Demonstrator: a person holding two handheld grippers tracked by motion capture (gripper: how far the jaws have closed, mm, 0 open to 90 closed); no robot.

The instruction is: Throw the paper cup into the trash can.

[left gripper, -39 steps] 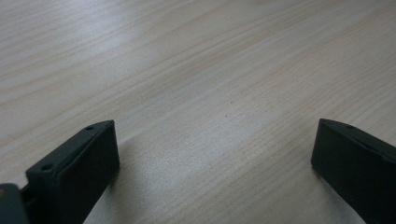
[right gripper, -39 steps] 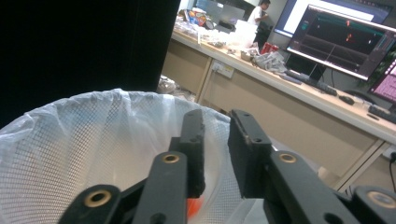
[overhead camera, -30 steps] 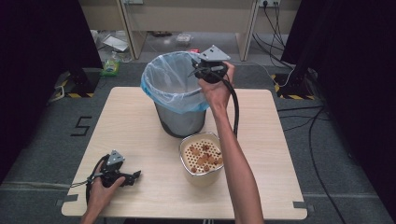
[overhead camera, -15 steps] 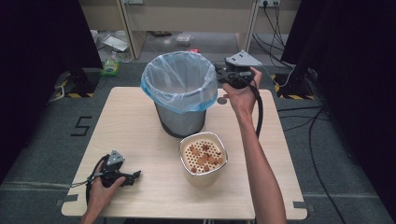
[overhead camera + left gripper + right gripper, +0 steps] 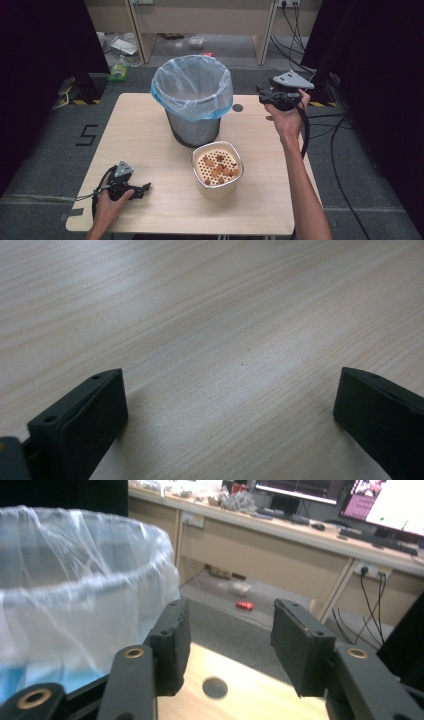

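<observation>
A metal bin (image 5: 193,125) lined with a pale blue bag (image 5: 192,92) stands at the back middle of the wooden table (image 5: 140,145); the bag's rim (image 5: 75,580) rises to the left of my right jaws. In front of the bin sits a cream perforated container (image 5: 217,168) holding several brown bits. My right gripper (image 5: 261,93) is held in the air to the right of the bin, open, nothing between its jaws (image 5: 230,645). My left gripper (image 5: 144,188) rests low at the table's front left, open over bare wood (image 5: 230,390).
A small dark round hole (image 5: 237,107) marks the table behind the bin, seen past my right jaws as a dark spot (image 5: 215,687). Cables (image 5: 345,145) trail on the floor at right. Desks and clutter (image 5: 300,525) stand beyond the table's far edge.
My right gripper has swung from above the bin's rim out to the right and lower, away from the bin. The left gripper has not moved.
</observation>
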